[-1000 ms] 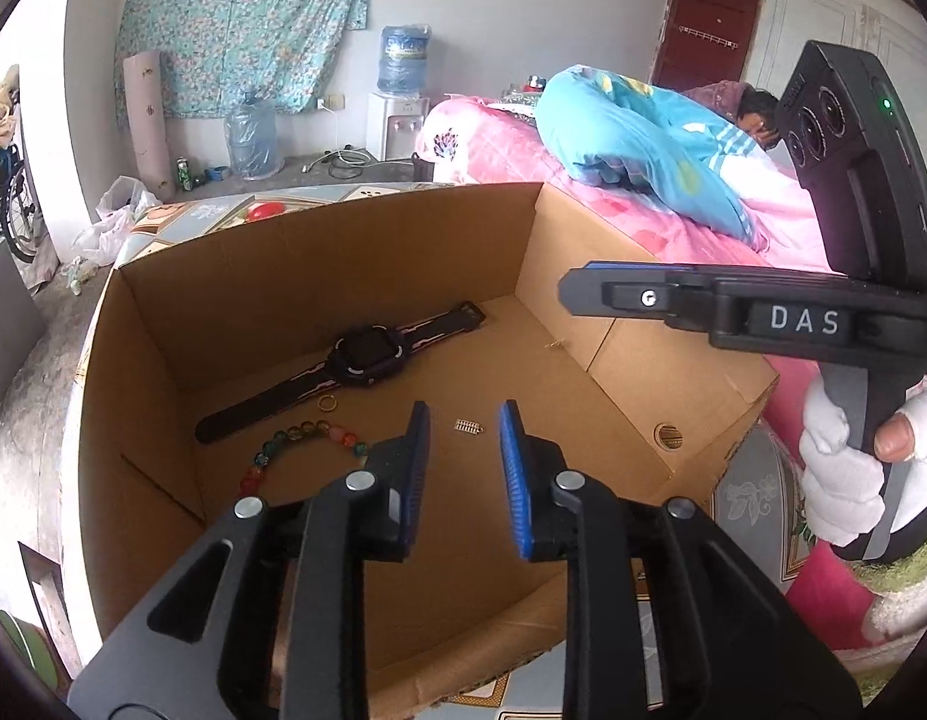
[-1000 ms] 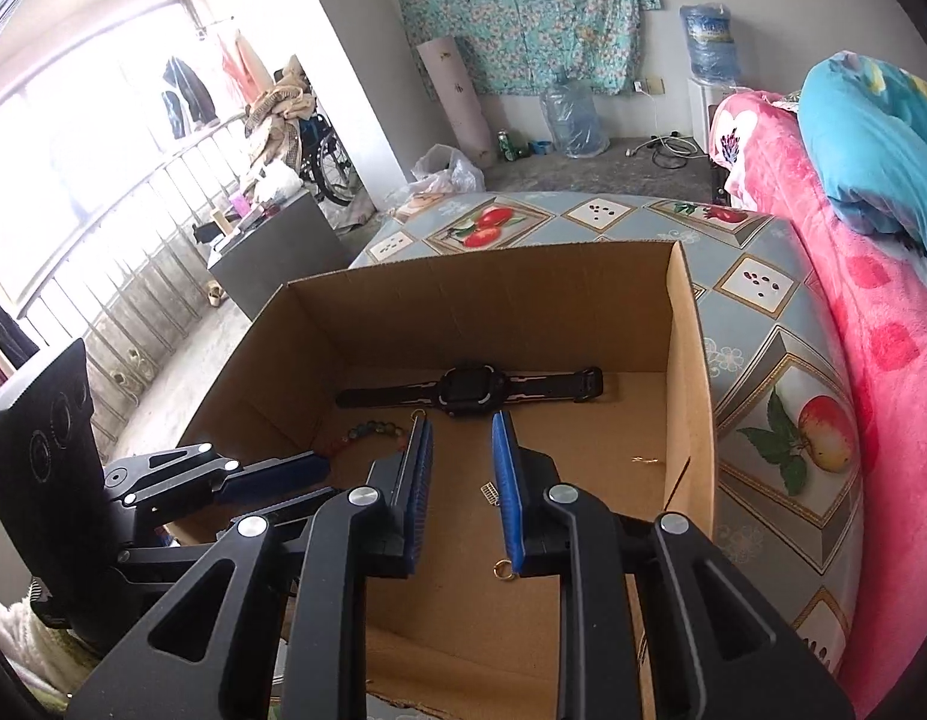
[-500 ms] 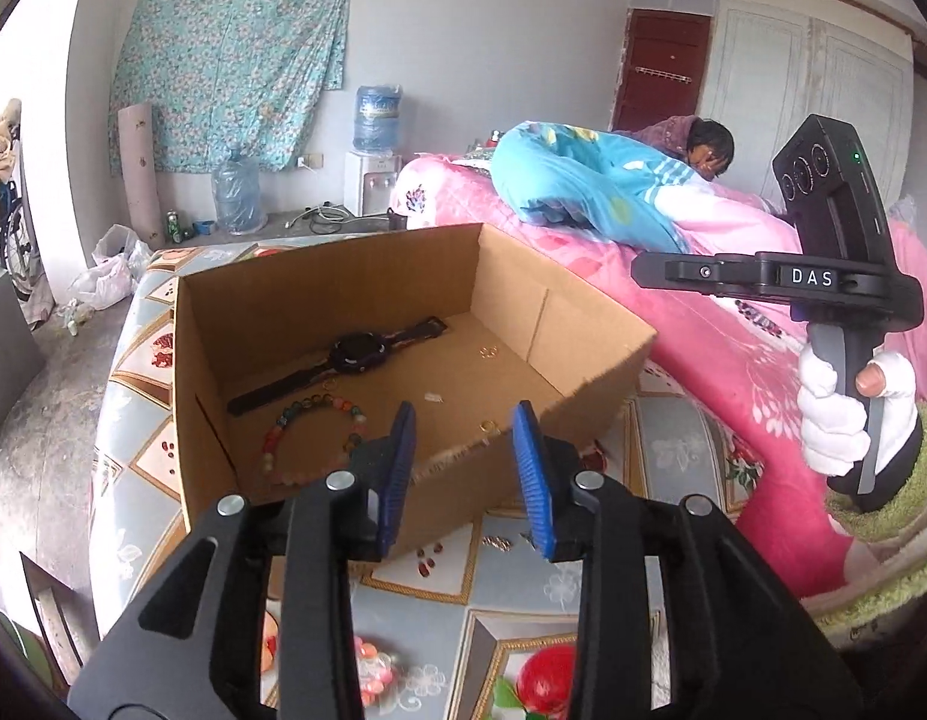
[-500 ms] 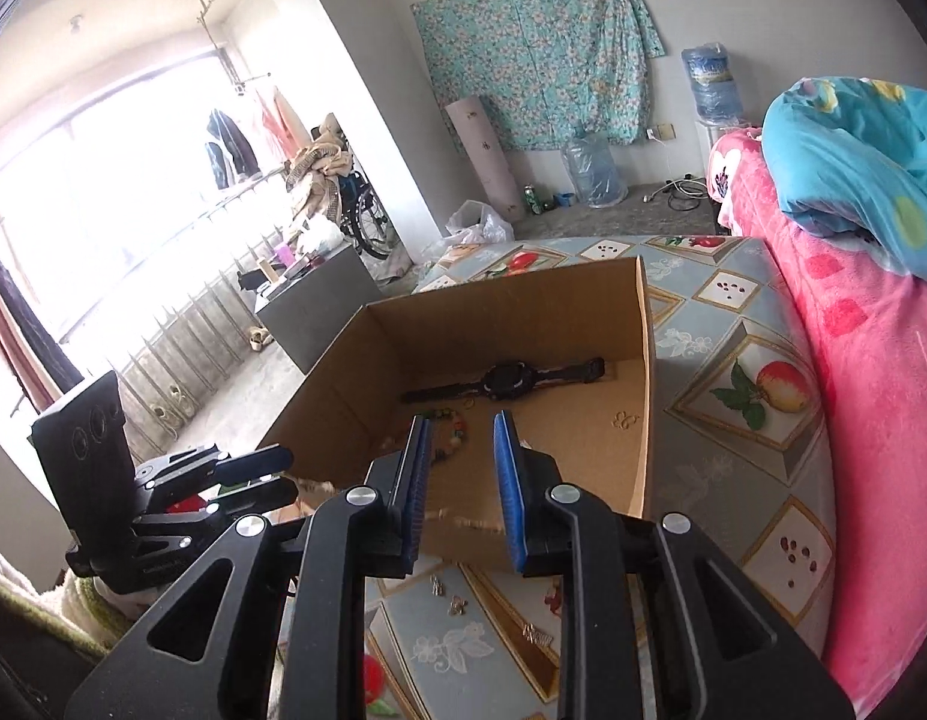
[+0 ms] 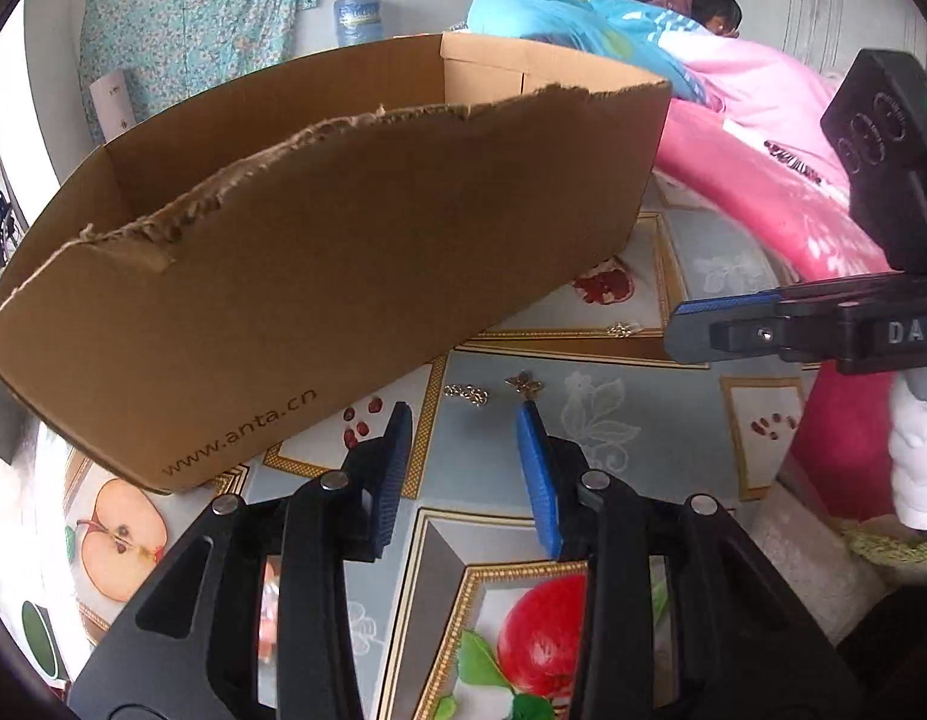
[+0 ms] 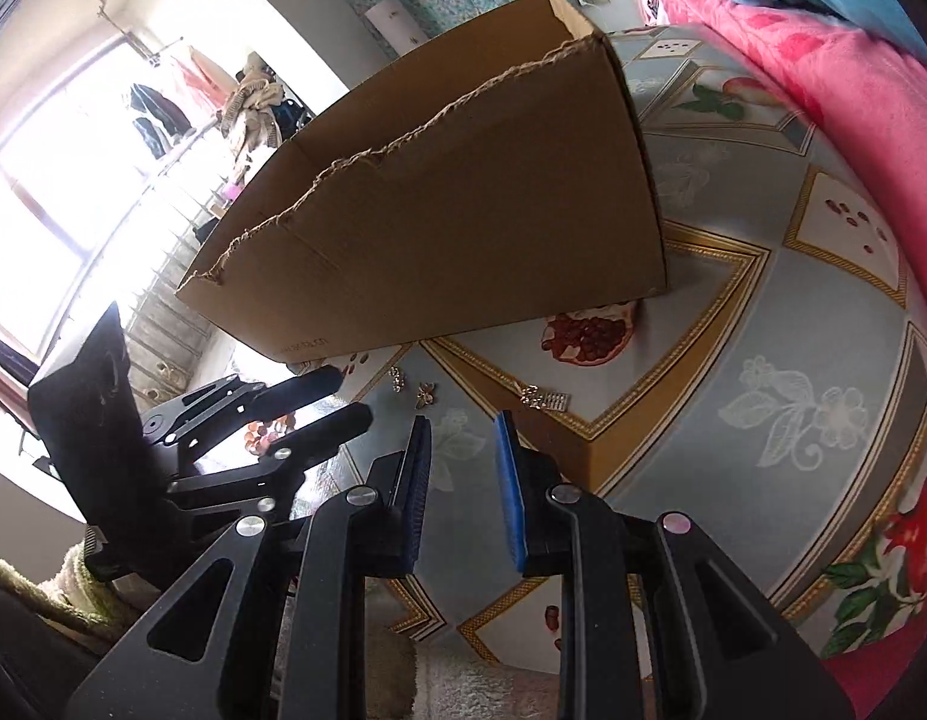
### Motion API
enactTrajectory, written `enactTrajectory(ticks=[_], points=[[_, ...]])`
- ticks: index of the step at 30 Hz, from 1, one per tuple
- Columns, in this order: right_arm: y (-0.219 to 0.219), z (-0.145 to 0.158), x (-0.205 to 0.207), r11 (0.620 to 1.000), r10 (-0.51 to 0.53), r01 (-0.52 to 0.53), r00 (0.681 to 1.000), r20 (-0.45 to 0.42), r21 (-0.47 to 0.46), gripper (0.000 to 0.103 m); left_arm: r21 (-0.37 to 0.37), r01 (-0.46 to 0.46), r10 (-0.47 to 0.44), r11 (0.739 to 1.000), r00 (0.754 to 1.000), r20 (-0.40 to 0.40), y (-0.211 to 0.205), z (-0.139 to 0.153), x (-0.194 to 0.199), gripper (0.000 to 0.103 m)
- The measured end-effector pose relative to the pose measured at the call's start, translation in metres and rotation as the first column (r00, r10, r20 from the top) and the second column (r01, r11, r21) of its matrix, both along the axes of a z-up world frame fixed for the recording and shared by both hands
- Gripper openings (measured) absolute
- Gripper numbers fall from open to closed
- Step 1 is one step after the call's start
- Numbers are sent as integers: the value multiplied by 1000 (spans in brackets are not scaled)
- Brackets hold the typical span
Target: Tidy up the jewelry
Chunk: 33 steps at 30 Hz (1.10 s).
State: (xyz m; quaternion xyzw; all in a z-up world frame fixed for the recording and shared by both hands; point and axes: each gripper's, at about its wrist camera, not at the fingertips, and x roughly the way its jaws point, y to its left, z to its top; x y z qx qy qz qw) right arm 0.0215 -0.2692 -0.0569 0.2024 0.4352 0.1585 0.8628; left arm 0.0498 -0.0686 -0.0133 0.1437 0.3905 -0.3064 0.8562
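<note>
Small gold jewelry lies on the tablecloth in front of the cardboard box [image 5: 343,252]: a short chain piece [image 5: 466,394], a butterfly-shaped piece [image 5: 525,384] and a sparkly piece [image 5: 622,330]. My left gripper [image 5: 465,420] hovers low just short of the chain piece, open, with nothing between its blue pads. My right gripper [image 6: 463,420] is open by a narrower gap and empty; ahead of it lie the butterfly piece [image 6: 426,394], the chain piece [image 6: 396,378] and the sparkly piece beside a small silver bar [image 6: 544,399]. The box's inside is hidden by its torn front wall [image 6: 439,228].
The fruit-patterned tablecloth [image 6: 763,360] covers the table. A pink blanket [image 5: 763,138] with a person lying on it runs along the right. A white-gloved hand [image 5: 913,468] holds the right gripper [image 5: 688,324]. The left gripper [image 6: 337,402] shows at the left of the right wrist view.
Both grippers have pulled back out of the box and sunk to the tablecloth in front of it. The watch and bead bracelet inside have gone out of view. The left jaws stand wider.
</note>
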Motion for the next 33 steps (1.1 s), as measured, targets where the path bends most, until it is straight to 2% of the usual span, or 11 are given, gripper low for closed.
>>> enactTrajectory(ticks=[6,12,14,20,24,33], points=[[3,0,4,1000,19,-19,1000,12,4,22,20,10,-10,1000,1000,10,-10,-8,14,31],[2,-2,7,1000,13,-13,1000,0,13,22,20,56,-56,998,998,12,-16,-8,16,15],[4,-4,8,1000,13,-13,1000,-3,13,22,24,65,-65,998,998,15,-17,-8,16,3],[9,-5,5,1000,25,-25,1000,4,-13,22,12,44,-44,999,999,2,-14,-8,18,3],[17,0,5,998,41,-40,999,20,-54,22,-29,16,-15,999,1000,2,-4,1,16,3],[55,0,12,968,114,-99,992,51,-229,22,-98,-54,56,994,998,20,24,27,12,2]])
